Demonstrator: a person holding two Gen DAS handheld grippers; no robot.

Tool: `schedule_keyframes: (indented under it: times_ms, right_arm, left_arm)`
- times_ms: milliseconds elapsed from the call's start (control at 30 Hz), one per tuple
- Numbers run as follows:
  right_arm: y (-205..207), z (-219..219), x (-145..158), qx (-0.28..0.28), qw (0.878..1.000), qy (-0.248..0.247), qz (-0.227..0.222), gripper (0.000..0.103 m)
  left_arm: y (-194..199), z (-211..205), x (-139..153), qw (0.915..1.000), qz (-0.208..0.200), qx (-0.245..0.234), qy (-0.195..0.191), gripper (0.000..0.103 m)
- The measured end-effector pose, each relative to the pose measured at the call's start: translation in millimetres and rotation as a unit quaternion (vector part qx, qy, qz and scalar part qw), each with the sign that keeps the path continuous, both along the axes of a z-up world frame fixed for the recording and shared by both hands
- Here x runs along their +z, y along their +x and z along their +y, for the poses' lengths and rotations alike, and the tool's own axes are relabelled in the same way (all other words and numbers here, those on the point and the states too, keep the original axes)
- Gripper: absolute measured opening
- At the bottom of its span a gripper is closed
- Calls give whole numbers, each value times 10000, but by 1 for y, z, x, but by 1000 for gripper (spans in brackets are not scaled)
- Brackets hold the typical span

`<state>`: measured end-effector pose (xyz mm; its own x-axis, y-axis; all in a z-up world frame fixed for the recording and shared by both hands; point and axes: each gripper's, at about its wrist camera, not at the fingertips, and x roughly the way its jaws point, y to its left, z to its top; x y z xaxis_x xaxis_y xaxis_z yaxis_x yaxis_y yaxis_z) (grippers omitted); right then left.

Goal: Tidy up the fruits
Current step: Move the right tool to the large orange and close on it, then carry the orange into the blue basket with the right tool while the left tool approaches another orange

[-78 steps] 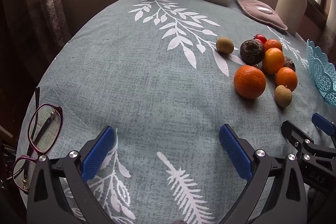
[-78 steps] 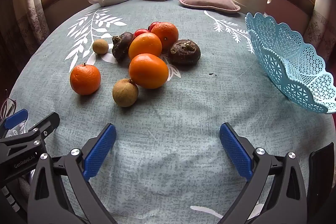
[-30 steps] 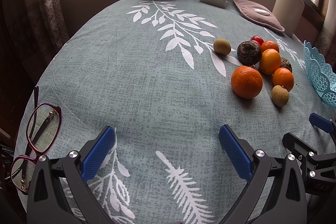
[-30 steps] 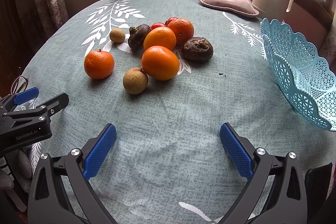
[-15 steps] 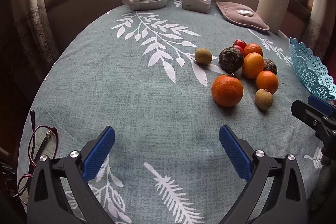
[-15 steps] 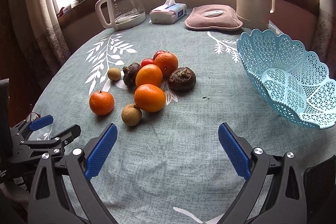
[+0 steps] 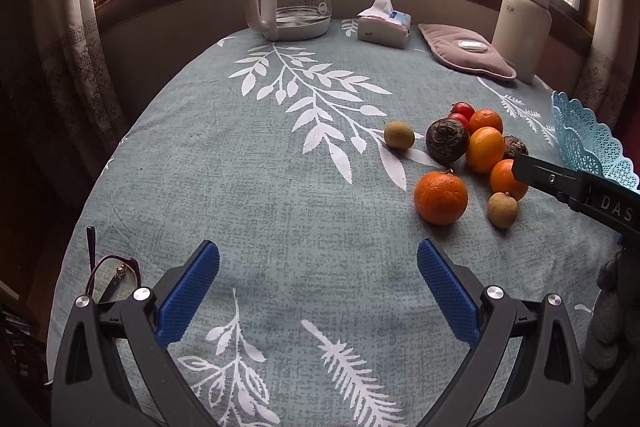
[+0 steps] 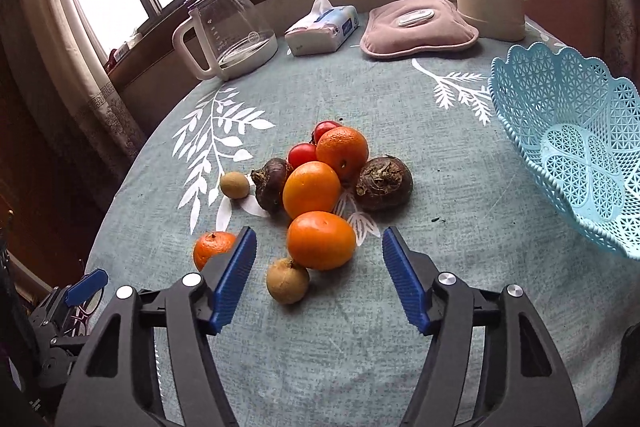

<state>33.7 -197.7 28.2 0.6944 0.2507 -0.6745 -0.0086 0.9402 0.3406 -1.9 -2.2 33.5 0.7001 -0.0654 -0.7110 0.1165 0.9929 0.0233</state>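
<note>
The right gripper (image 8: 316, 267) is hanging released over the near edge of the fruit cluster, its blue pads spread wide with a big orange (image 8: 321, 240) lying between them, touched by neither. A small brown longan-like fruit (image 8: 287, 279) is sitting just near-left of that orange, touching it, its stem end pointing up and toward the orange. A lone tangerine (image 8: 210, 247) is lying to the left, partly hidden behind the left pad, its stem scar facing up.

Farther along, a second orange (image 8: 311, 189) and a third (image 8: 342, 150) are lining up, so the row of three runs near to far, leaning slightly right. Two red tomatoes (image 8: 302, 154) are nestling at the far left of the third orange. One dark water chestnut (image 8: 272, 183) is lying left of the row, its tuft pointing left; another (image 8: 384, 182) is lying right of it, tuft pointing left and up. A small kiwi-coloured fruit (image 8: 234, 185) is resting alone at the far left.

The blue lattice basket (image 8: 520, 115) is standing well apart on the right, tilted with its opening facing left toward the fruit.

The left gripper (image 7: 318, 287) is hovering released above bare tablecloth (image 7: 240, 187), near-left of the cluster, holding nothing. Glasses (image 7: 114, 277) are lying beside its left finger.
</note>
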Motion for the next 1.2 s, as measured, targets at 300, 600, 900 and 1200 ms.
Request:
schedule_keyframes:
  times_ms: [300,600,900,1200]
  right_arm:
    - [10,5,-16,-12,9999,-26,171,55]
    - [13,5,-19,-2,9997,7,250,48]
    - [8,1,-17,-32,9997,106,207,44]
    - [-9,-7,7,-75,9998,28,-160,44]
  left_arm:
    - [-1,1,-5,10000,-5,18,27,98]
    - [6,-9,-7,9999,-27,-96,78,98]
    - [7,-15,-2,9998,-115,-133,75,98]
    - [9,-18,2,9998,-148,-129,50,98]
